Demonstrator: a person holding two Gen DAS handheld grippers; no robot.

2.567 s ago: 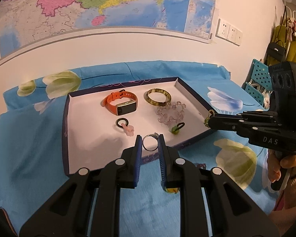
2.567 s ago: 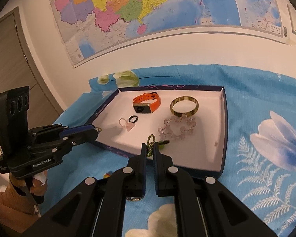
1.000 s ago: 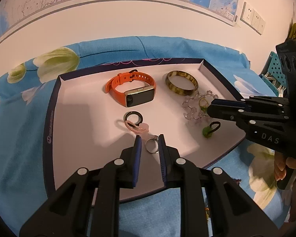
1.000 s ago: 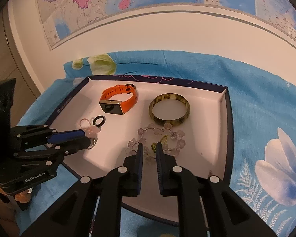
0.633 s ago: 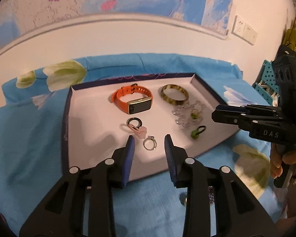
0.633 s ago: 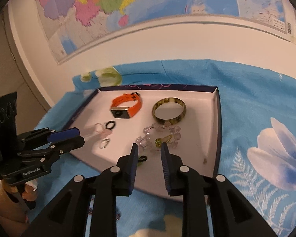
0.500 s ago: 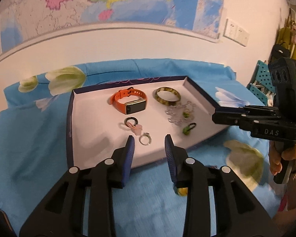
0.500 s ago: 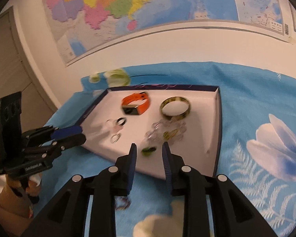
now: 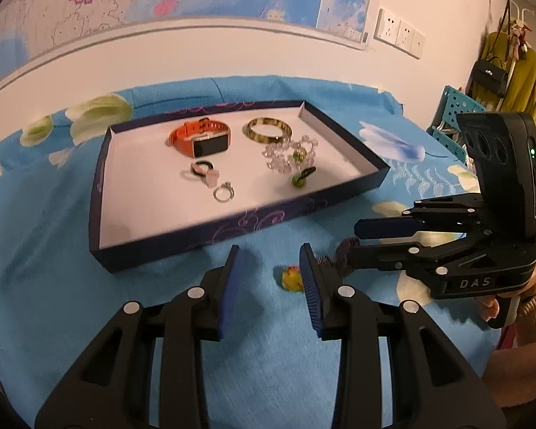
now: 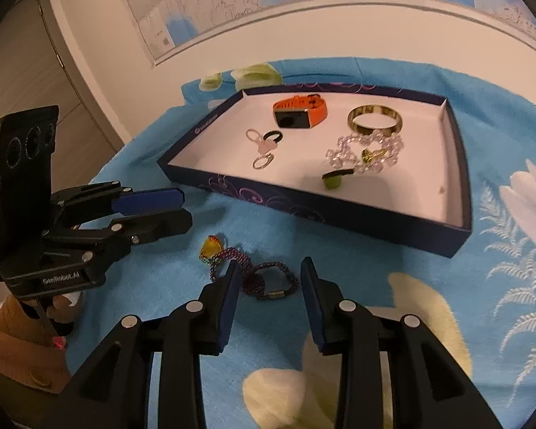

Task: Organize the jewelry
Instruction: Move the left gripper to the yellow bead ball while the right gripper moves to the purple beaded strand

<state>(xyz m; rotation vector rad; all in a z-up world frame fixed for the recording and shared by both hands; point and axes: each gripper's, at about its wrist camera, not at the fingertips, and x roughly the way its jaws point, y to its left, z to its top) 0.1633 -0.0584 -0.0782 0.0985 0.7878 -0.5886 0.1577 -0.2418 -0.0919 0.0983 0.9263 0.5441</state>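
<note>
- Now the blue flowered cloth (image 10: 393, 71) lies under everything, and I have drawn both of my tools back off the tray onto its near part.
- Next in size, the dark-walled tray (image 9: 100, 193) sits well ahead of me; a second ago my fingers were over its white floor, now they are short of its near wall.
- My left gripper (image 9: 269, 275) has just been opening; its blue pads stand moderately apart with nothing between them.
- My right gripper (image 10: 268, 289) has just been opening too, and holds nothing. Its pads hover above the cloth.
- Inside the tray, the orange watch (image 9: 202, 139) and the yellow-brown bangle (image 9: 268, 129) lie at the far side, as before.
- Just nearer, the clear bead bracelet (image 10: 366, 152) now has a small green-gold piece (image 10: 371, 153) lying on it, which I let go of with my right tool.
- The silver ring (image 9: 224, 192) I released from my left tool rests on the tray floor, just beside the pink charm with its black loop (image 9: 205, 171).
- A green charm on a black loop (image 10: 334, 178) lies apart from them, toward the near wall.
- Still outside the tray, the dark red beaded chain (image 10: 264, 280) lies on the cloth between my right pads, and its yellow pendant (image 9: 291, 279) shows near my left pads.
- So I judge two drops done, and this chain to be the next piece to lift in.
</note>
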